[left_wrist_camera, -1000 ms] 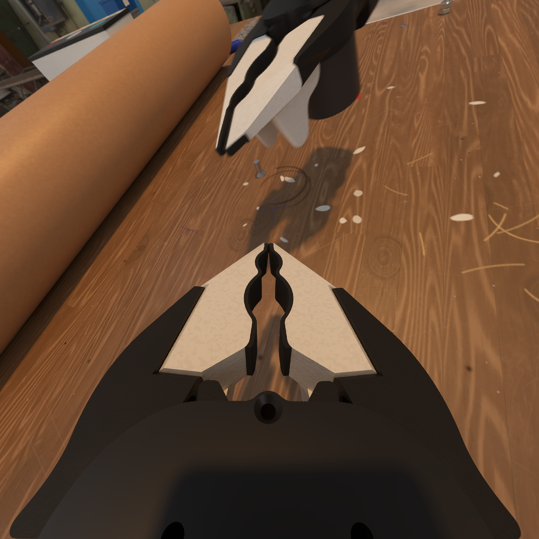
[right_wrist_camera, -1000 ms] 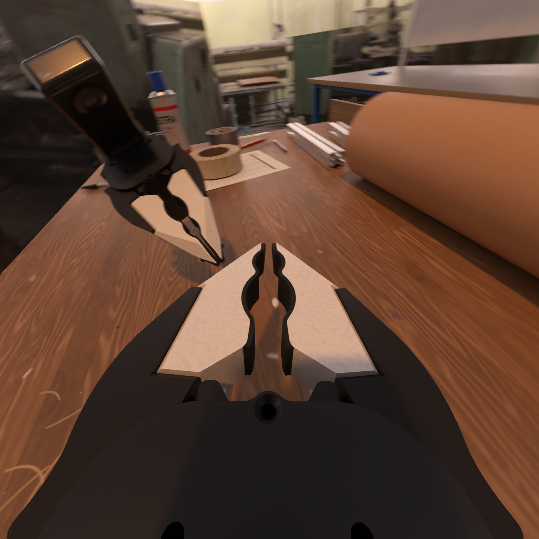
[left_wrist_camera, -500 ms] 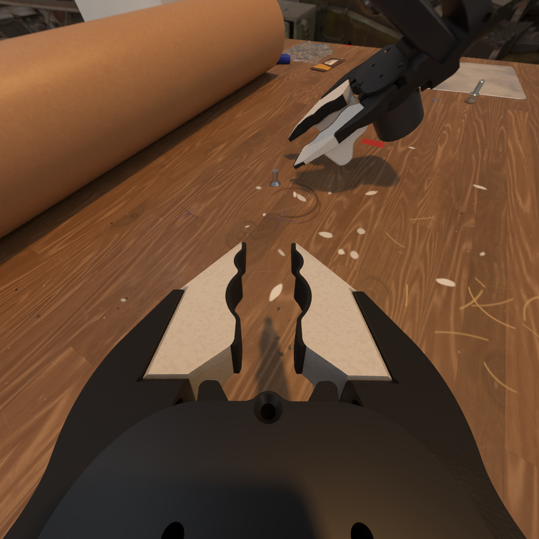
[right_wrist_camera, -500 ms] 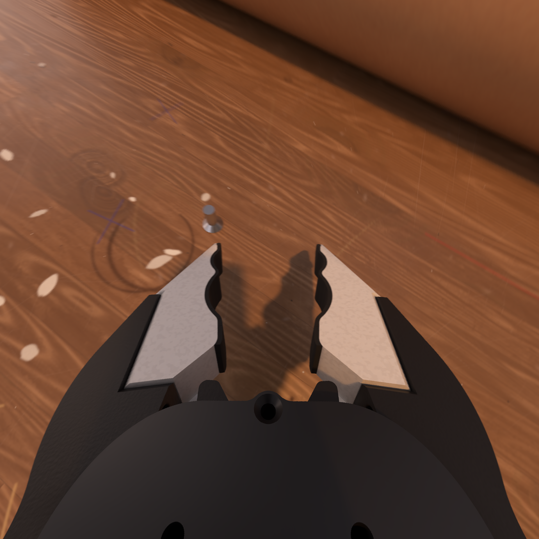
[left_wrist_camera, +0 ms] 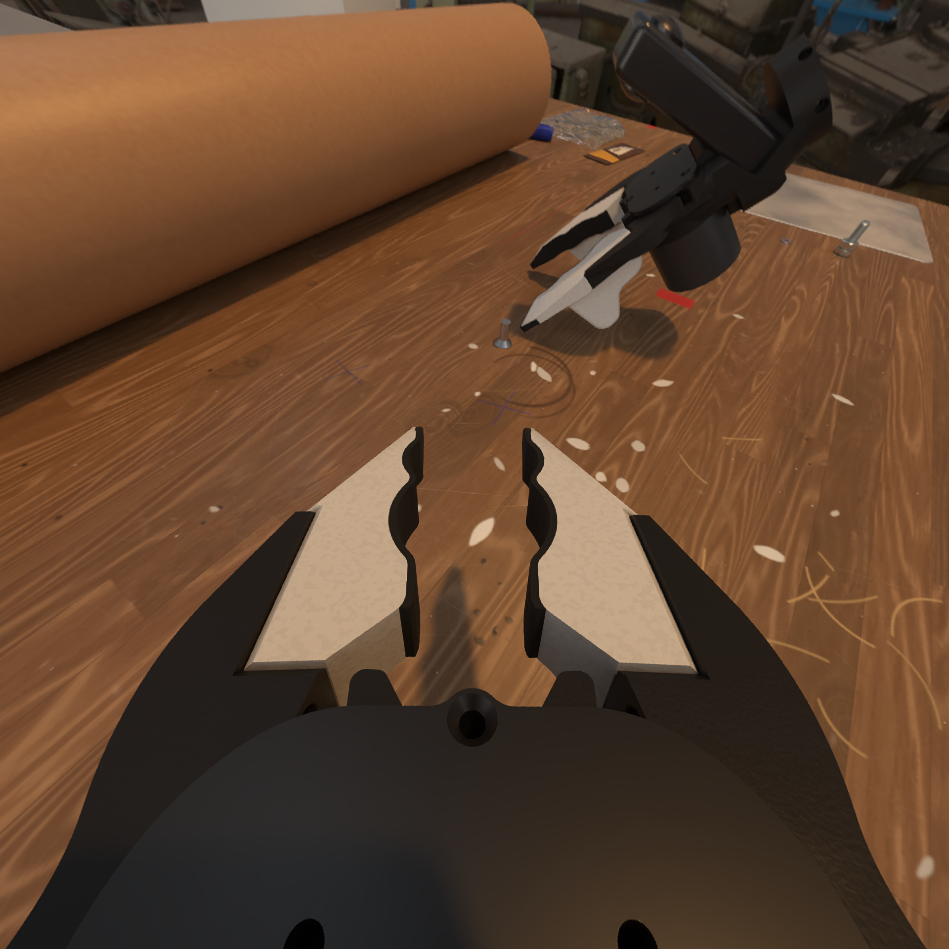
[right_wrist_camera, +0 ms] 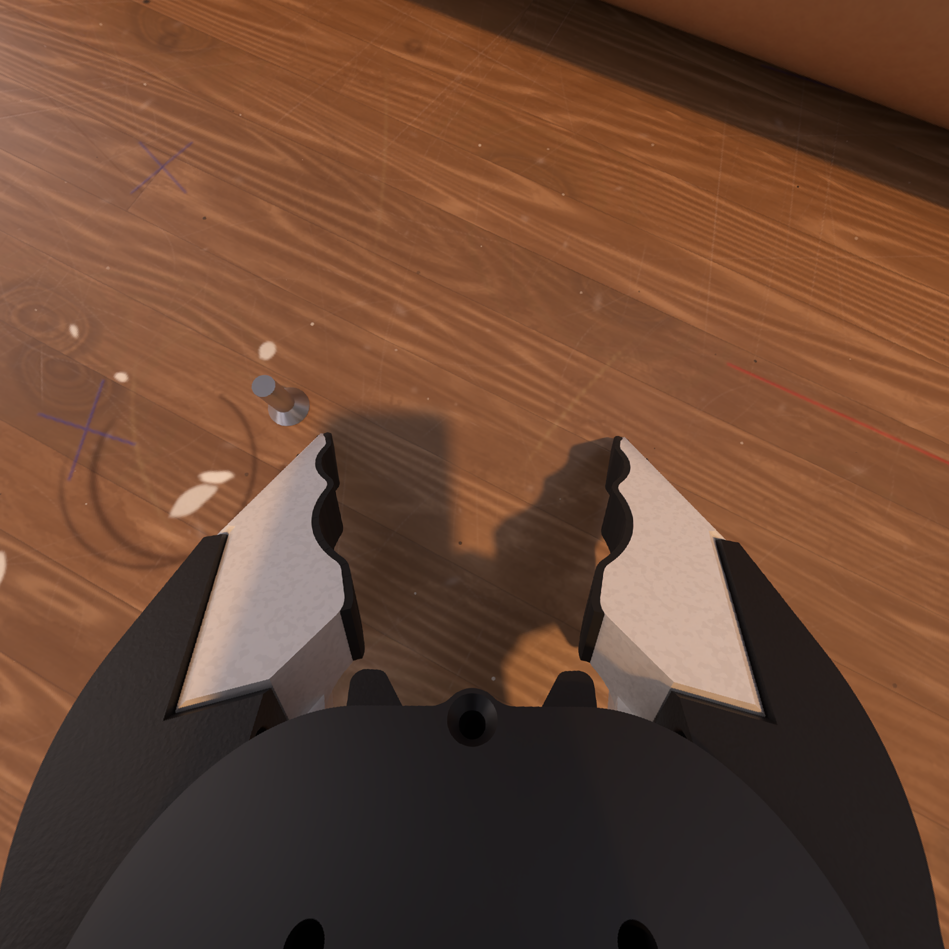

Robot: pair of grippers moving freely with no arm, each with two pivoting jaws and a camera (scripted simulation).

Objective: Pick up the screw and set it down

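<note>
A small grey metal screw [left_wrist_camera: 503,335] stands on its head, shank up, on the wooden table [left_wrist_camera: 257,436]. In the right wrist view the screw [right_wrist_camera: 280,400] lies just beyond and left of my left fingertip. My right gripper [right_wrist_camera: 471,436] is open wide and empty, close above the table; it also shows in the left wrist view [left_wrist_camera: 531,292], tilted down with one fingertip right beside the screw. My left gripper [left_wrist_camera: 471,431] is partly open and empty, well short of the screw.
A big roll of brown paper [left_wrist_camera: 231,154] lies along the left. Pale chips [left_wrist_camera: 481,531] and pencil crosses [right_wrist_camera: 87,429] mark the wood. A grey mat [left_wrist_camera: 847,215] with a bolt [left_wrist_camera: 855,236] lies at the far right. A black cylinder [left_wrist_camera: 698,257] stands behind the right gripper.
Both grippers went from shut to open. The right gripper swung down toward the table beside the screw and opened wider. The left gripper pulled back and opened a little more.
</note>
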